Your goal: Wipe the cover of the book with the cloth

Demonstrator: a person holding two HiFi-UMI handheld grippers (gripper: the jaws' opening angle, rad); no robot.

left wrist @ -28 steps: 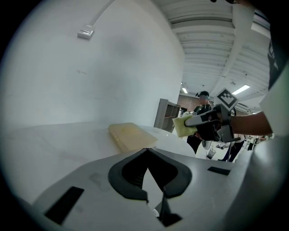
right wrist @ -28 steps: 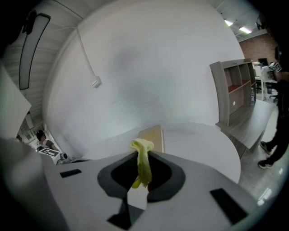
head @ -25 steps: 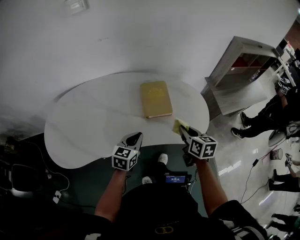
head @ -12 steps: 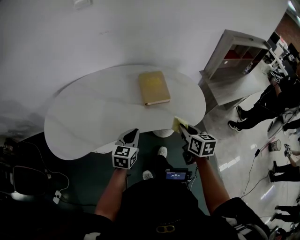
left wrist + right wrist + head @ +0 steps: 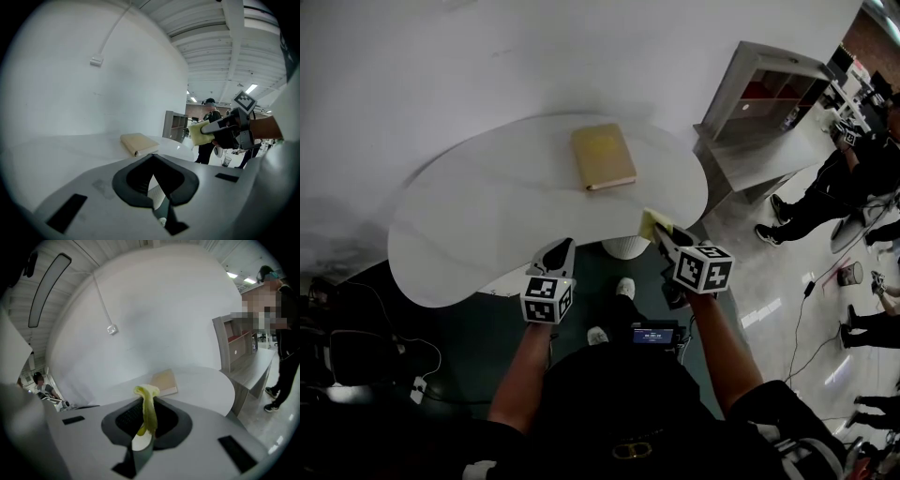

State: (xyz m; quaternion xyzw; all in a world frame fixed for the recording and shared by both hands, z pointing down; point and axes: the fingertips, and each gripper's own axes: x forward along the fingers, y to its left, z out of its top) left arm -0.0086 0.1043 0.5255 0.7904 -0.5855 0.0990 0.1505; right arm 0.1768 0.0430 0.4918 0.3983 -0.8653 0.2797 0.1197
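I see a white, kidney-shaped desk (image 5: 487, 225) against the wall; a tan book (image 5: 603, 157) lies flat and closed on its far right part.

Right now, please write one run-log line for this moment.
right claw: shut on cloth | left claw: shut, empty | book: on table, untouched

Left tongs (image 5: 562, 247) together; right tongs (image 5: 661, 233) on cloth (image 5: 652, 222)
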